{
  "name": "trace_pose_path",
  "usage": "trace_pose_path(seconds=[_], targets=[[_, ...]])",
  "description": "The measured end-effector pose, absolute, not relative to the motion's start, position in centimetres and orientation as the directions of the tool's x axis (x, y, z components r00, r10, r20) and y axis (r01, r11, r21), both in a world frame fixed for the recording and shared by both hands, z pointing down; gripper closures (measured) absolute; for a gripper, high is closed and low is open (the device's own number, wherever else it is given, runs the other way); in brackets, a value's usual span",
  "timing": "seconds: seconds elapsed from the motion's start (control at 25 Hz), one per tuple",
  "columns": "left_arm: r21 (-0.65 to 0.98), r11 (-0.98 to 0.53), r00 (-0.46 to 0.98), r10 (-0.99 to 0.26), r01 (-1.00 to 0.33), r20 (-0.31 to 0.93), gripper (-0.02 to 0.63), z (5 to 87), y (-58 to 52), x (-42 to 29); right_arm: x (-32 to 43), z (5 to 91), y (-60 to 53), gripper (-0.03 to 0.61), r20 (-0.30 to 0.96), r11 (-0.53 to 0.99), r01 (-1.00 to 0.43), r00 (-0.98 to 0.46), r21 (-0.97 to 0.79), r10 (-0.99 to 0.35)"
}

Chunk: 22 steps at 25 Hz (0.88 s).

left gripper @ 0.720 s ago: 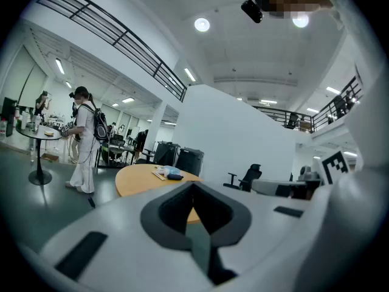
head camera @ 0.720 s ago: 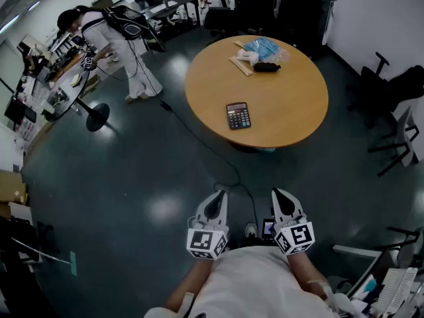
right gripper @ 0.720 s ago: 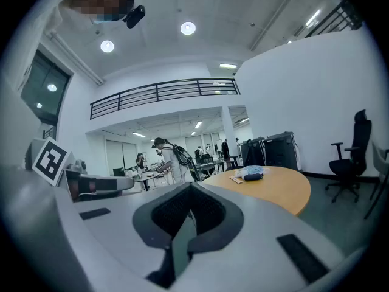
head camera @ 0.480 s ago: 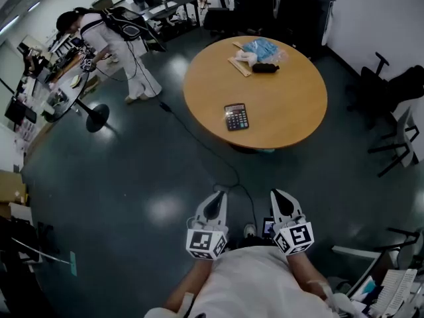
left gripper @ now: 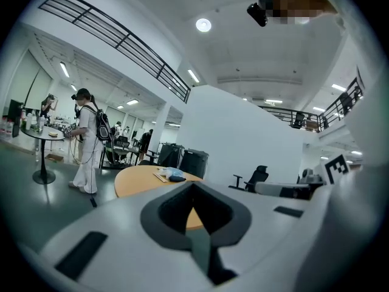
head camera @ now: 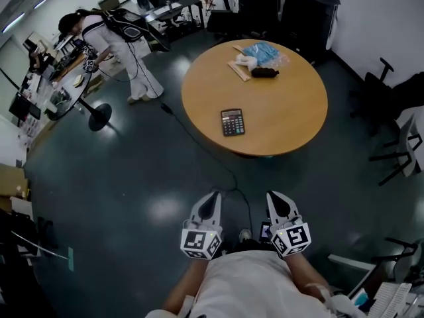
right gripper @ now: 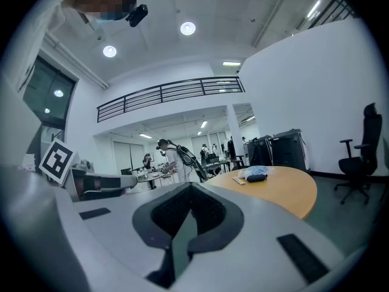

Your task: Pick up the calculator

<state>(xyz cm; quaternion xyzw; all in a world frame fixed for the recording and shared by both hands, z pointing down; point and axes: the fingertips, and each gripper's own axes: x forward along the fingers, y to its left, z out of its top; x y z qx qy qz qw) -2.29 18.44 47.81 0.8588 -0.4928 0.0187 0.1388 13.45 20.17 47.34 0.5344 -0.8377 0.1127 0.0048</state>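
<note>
A dark calculator [head camera: 232, 122] lies flat near the front-left edge of the round wooden table [head camera: 285, 105]. Both grippers are held side by side close to the person's body, over the dark floor and well short of the table. My left gripper [head camera: 212, 197] points toward the table with its jaws together and nothing between them. My right gripper [head camera: 273, 196] is likewise shut and empty. In the left gripper view the table [left gripper: 137, 178] shows far ahead beyond the shut left gripper [left gripper: 197, 233]. In the right gripper view the table [right gripper: 279, 187] lies ahead to the right of the shut right gripper [right gripper: 181, 236].
A blue plastic bag [head camera: 264, 48], a black pouch [head camera: 265, 72] and a flat wooden stick [head camera: 238, 66] lie at the table's far side. A cable [head camera: 199, 144] crosses the floor. A person with a backpack [head camera: 112, 35] stands at far left. Office chairs [head camera: 391, 91] stand at right.
The head view has shifted slightly, so the table and calculator sit a little lower and further left. Both grippers keep their pose and stay shut.
</note>
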Motion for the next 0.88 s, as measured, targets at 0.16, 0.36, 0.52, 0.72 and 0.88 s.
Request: trace_pose_path(seconds=[0.16, 0.36, 0.52, 0.72, 0.88], targets=[[0.207, -0.460, 0.494, -0.855, -0.863, 0.156, 0.606, 47.7, 17.2, -2.2, 14.6, 48.0, 17.7, 0.565, 0.135, 0.432, -0.889, -0.451, -0.151, -0.882], [0.243, -0.438, 0.484, -0.856, -0.865, 0.180, 0.606, 48.7, 14.4, -2.2, 15.2, 49.4, 13.7, 0.565, 0.167, 0.436, -0.884, -0.461, -0.167, -0.871], [0.268, -0.453, 0.503, -0.848, -0.851, 0.164, 0.606, 50.1, 9.2, -2.0, 14.7, 50.7, 8.6, 0.565, 0.175, 0.460, -0.876, -0.481, -0.148, -0.859], [0.282, -0.471, 0.523, -0.839, -0.836, 0.150, 0.606, 50.7, 1.2, -2.3, 12.9, 52.2, 1.6, 0.565, 0.188, 0.524, -0.839, -0.543, -0.145, -0.818], [0.299, -0.500, 0.555, -0.821, -0.812, 0.135, 0.606, 49.6, -4.3, -2.4, 12.0, 52.8, -4.0, 0.565, 0.191, 0.590, -0.794, -0.608, -0.144, -0.771]])
